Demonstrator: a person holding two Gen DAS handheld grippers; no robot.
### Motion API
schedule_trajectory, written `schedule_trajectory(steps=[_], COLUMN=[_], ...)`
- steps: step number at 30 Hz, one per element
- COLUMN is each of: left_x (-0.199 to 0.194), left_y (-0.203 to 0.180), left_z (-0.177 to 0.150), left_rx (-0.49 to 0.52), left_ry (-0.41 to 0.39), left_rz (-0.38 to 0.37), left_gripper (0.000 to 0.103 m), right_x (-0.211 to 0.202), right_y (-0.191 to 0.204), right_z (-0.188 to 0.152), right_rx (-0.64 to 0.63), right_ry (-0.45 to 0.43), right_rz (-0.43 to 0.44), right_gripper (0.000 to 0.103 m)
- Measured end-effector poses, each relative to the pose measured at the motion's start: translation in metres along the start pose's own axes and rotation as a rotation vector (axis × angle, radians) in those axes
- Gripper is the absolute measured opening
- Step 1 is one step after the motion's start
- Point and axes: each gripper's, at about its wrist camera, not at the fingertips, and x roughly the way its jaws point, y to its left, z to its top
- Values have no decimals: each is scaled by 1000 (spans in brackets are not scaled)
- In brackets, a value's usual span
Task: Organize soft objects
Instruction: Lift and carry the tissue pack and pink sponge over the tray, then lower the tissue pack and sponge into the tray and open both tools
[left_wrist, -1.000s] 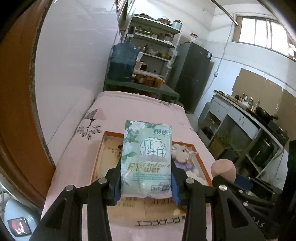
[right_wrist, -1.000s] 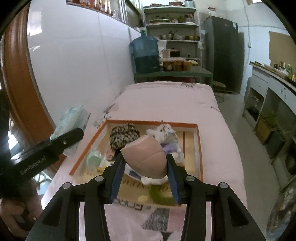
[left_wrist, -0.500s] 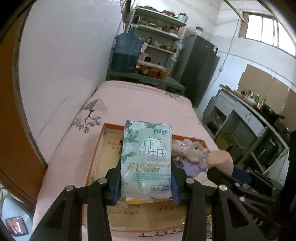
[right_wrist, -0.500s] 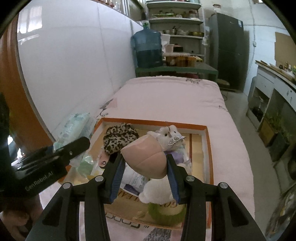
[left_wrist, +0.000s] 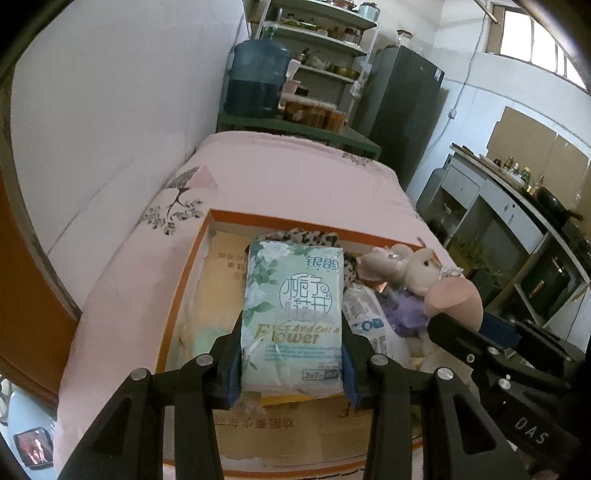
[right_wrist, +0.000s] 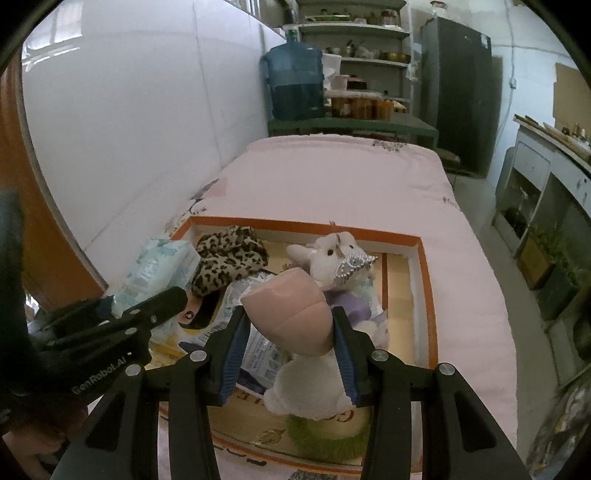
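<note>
- Currently left gripper (left_wrist: 291, 354) is clamped on a tissue pack (left_wrist: 293, 317), held above the box (left_wrist: 177, 295).
- Right gripper (right_wrist: 290, 338) squeezes a pink sponge (right_wrist: 291, 310) over the box too.
- Below both: leopard scrunchie (right_wrist: 229, 258) and plush bunny (right_wrist: 332, 254) already lie inside; the two held items are not yet dropped in.

Box (right_wrist: 421, 295) lies on bed (right_wrist: 332, 184). Inside: scarf (right_wrist: 229, 258) at far left, plush rabbit (right_wrist: 332, 254) right of it, water jug (right_wrist: 295, 85) behind bed.

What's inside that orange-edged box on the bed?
The orange-edged box holds a leopard-print cloth, a white plush bunny, plastic packets and a green fuzzy thing. Whatever lies beneath them is covered.
</note>
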Motion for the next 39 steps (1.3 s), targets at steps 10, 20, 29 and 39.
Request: schedule_trajectory(steps=[10, 20, 29, 39], left_x=[15, 11, 3, -10], left_y=[4, 7, 6, 4], left_z=[-6, -5, -4, -2], left_rx=[11, 4, 1, -1], left_ry=[19, 6, -19, -43], left_rz=[12, -22, -29, -23], left_gripper=[43, 56, 60, 60], right_x=[13, 11, 4, -11], right_y=[2, 0, 1, 4], right_z=[-4, -6, -6, -8], right_rx=[-14, -19, -17, -20], right_ry=[14, -6, -18, -31], right_rz=[6, 11, 7, 12], right_gripper=[48, 61, 62, 62])
